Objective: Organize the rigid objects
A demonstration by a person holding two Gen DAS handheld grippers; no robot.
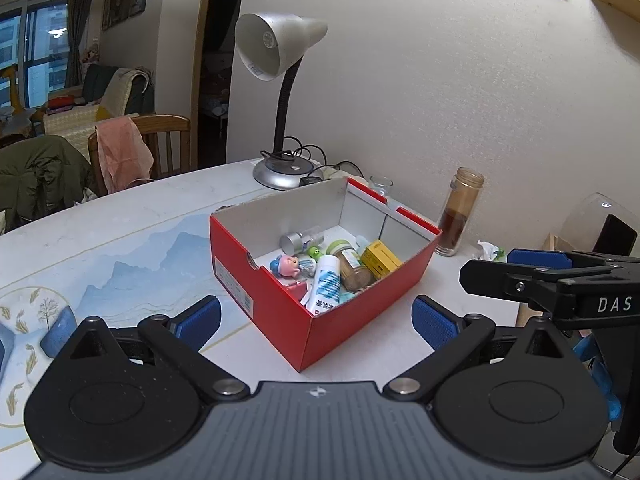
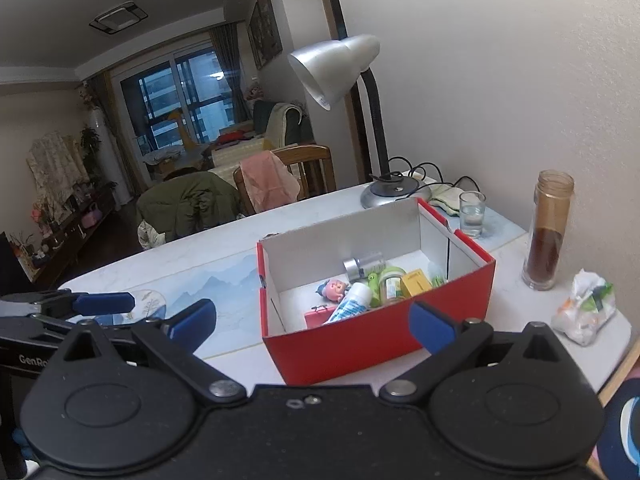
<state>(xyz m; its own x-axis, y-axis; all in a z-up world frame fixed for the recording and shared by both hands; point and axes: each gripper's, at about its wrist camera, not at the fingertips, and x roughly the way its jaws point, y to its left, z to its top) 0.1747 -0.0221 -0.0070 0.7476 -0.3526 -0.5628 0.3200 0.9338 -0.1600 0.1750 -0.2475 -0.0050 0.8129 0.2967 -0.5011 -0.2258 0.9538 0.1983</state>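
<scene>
A red cardboard box (image 1: 276, 312) (image 2: 360, 348) with a white inside stands open on the table. In it lie a white tube (image 1: 327, 284) (image 2: 352, 304), a glass jar (image 1: 352, 264), a yellow carton (image 1: 380, 260) (image 2: 416, 282), a silver can (image 1: 298, 240) (image 2: 362, 264) and a pink toy figure (image 1: 288, 266) (image 2: 334, 290). My left gripper (image 1: 316, 318) is open just short of the box's near corner, nothing between its blue pads. My right gripper (image 2: 314, 324) is open too, in front of the box's near wall. Each view catches the other gripper's blue pad (image 1: 536, 258) (image 2: 104, 302) at its side.
A silver desk lamp (image 1: 280, 172) (image 2: 394, 194) stands behind the box. A tall jar of brown powder (image 1: 458, 216) (image 2: 546, 232), a drinking glass (image 2: 472, 214) and a crumpled wrapper (image 2: 586, 308) sit to the right near the wall. A chair with a pink cloth (image 1: 120, 148) is beyond the table.
</scene>
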